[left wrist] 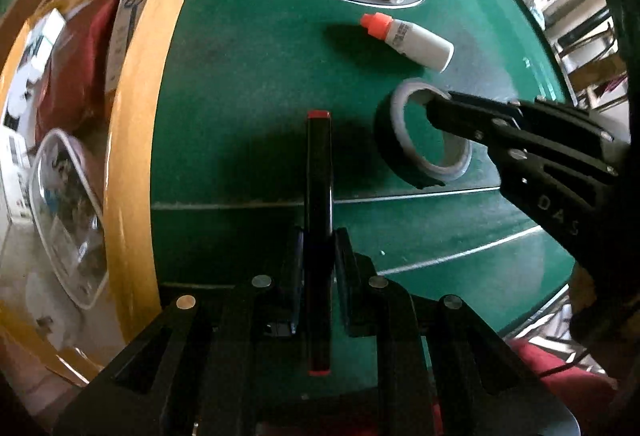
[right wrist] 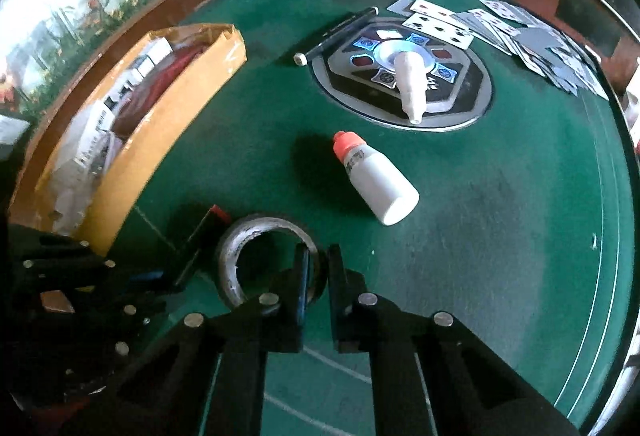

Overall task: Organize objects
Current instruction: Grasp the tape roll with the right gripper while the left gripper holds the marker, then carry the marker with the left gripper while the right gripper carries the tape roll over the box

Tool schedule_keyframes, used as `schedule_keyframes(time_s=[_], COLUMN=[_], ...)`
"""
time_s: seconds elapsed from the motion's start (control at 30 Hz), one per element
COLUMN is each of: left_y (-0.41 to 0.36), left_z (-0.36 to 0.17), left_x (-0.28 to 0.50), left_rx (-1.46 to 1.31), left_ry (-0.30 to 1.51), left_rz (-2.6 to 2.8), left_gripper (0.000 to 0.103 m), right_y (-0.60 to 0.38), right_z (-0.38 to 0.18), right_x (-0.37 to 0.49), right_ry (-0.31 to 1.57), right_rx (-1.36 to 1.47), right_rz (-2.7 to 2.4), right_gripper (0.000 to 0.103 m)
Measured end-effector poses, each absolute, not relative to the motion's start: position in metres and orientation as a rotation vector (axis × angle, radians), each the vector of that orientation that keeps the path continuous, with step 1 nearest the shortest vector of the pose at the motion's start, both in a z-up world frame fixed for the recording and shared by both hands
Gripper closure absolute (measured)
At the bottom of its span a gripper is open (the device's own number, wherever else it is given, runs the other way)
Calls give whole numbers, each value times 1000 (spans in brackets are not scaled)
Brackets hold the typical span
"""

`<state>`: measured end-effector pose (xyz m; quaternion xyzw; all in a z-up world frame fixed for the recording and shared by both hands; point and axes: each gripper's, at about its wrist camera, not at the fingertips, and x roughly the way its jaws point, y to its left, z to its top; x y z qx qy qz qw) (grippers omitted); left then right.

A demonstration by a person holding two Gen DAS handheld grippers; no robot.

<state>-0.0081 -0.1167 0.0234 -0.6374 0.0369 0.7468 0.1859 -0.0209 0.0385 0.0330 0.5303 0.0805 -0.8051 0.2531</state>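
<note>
at nine o'clock in the left wrist view sits the cardboard box [left wrist: 136, 139], its yellow-brown wall running near to far, with a red item, papers and a clear plastic packet already inside. just right of it, at six o'clock, the left gripper [left wrist: 318, 256] has its two fingers closed tight on a black marker [left wrist: 319, 195] with red ends, the marker's long axis pointing straight ahead toward twelve o'clock, parallel to the box wall. the box lies at about nine to ten o'clock from this gripper, so i judge the left hand is the nearer one for dropping things in.

further right, at three o'clock in the same view, the black tape roll [left wrist: 424, 133] lies flat on the green felt table [left wrist: 248, 75], its pale inner core showing. the right gripper [left wrist: 440, 111] reaches in from three o'clock with one finger inside the ring. from the right wrist view the right gripper [right wrist: 318, 268] straddles the near wall of the tape roll [right wrist: 266, 260], jaws narrowly parted either side of it; whether they already pinch it i cannot tell.

beyond the roll, at twelve to one o'clock, a white bottle [right wrist: 376, 183] with an orange cap lies on its side, cap pointing away toward eleven o'clock. a white nozzle tube [right wrist: 410, 85] rests on the table's centre panel, a black pen [right wrist: 336, 31] beside it, and playing cards [right wrist: 504, 27] are scattered at one o'clock.
</note>
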Motion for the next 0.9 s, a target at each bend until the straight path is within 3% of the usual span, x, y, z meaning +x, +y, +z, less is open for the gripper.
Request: schedule_keyframes(time_s=[0.3,0.9], left_y=[-118,-151], left_z=[37,76], left_x=[3,-1], left_rx=[-1751,-1686], left_ry=[1,35], left_rz=[2092,2240], left_gripper=[89,89], right_y=[45,12], right_z=[46,67], right_x=[-10,-7], right_ry=[119,127], right_rx=[1443,1384], right_rz=[-2193,-2161], right_gripper=[96,96])
